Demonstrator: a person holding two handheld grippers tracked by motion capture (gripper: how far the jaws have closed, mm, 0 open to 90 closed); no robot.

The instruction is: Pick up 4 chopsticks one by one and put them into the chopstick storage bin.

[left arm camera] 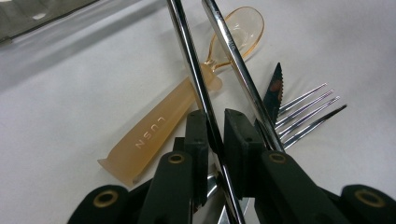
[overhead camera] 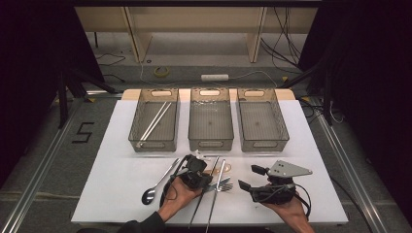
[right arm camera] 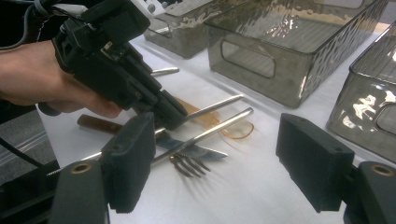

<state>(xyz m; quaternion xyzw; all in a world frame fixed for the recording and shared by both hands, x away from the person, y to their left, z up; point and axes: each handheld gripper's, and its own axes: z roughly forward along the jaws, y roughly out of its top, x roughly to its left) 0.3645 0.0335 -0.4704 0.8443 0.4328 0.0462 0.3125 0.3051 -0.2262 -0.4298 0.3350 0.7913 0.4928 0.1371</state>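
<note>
We see the left gripper (left arm camera: 215, 135) lowered onto the pile of cutlery near the table's front edge, its jaws clamped on a metal chopstick (left arm camera: 189, 60); the pads press the rod from both sides. A second chopstick (left arm camera: 233, 60) runs just to the right of the jaws, outside them. The left hand (overhead camera: 182, 191) enters from the near edge, wrist angled inward, the gripper pointing away from the person and down to the table.

Beneath the rods lie an amber plastic spoon (left arm camera: 159, 130), a serrated knife (left arm camera: 274, 88) and a fork (left arm camera: 306, 114), the fork's tines pointing right in the left gripper view. Left of the pile, a metal spoon (overhead camera: 158, 184) rests apart on the white table (overhead camera: 116, 160).

The right gripper (right arm camera: 215, 158) is held to the right of the pile with its jaws wide apart and nothing between them; the right hand (overhead camera: 286, 206) holds it low over the table, pointing left towards the cutlery.

Farther back stand three clear bins in a row; the left bin (overhead camera: 137, 121) holds two white chopsticks (overhead camera: 155, 121).
</note>
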